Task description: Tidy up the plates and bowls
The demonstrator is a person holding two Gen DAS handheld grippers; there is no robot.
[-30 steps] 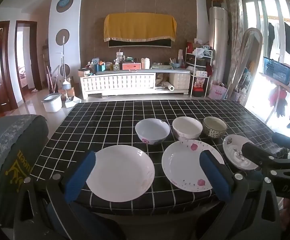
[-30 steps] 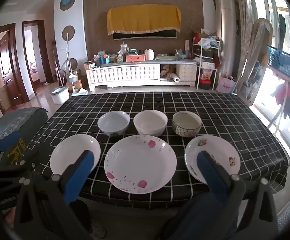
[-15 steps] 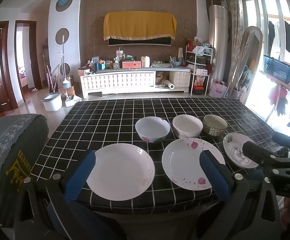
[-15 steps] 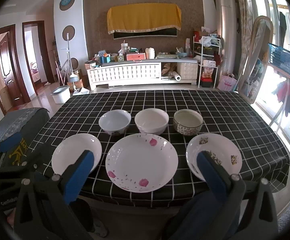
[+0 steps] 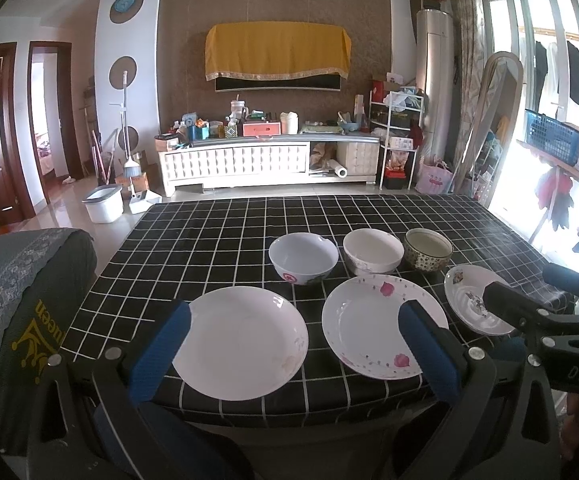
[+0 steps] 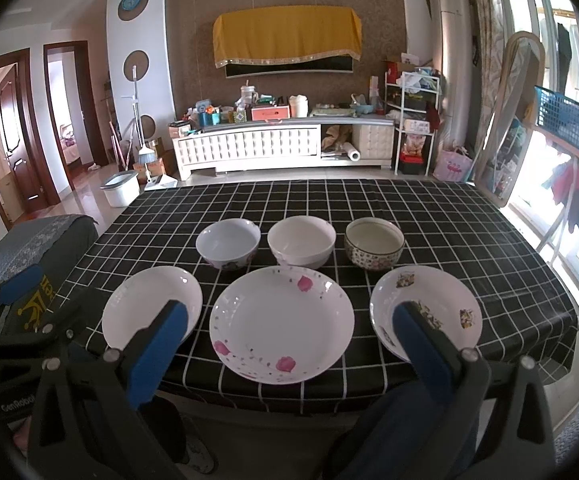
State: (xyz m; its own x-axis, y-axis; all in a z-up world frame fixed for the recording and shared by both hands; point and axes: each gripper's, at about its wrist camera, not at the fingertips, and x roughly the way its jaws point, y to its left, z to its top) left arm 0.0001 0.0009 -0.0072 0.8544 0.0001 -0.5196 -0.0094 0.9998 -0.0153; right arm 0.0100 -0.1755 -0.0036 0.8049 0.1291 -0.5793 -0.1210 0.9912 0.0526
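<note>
A: On the table (image 6: pixel 469 216), near edge: three plates in a row. Plain white plate (image 6: pixel 151 306) left, big pink-flower plate (image 6: pixel 281 320) middle, small decal plate (image 6: pixel 425 308) right. Behind them three bowls: white bowl with red mark (image 5: pixel 303 256), cream bowl (image 6: pixel 301 240), dark patterned bowl (image 6: pixel 373 246).

B: Anything stacked?

A: No. All six sit apart, nothing nested. I'd call the task not begun; everything is left.

B: Claws?

A: Left claw (image 5: pixel 293 356) spread wide, empty, short of the table edge facing the plain plate. Right claw (image 6: pixel 289 348) the same, facing the flower plate.

B: Obstacles?

A: Not much. Far half of the checked cloth is bare. Draped chair (image 5: pixel 17 300) at left, clear of the dishes. The claws are close together; the right one shows at the left view's edge.
</note>
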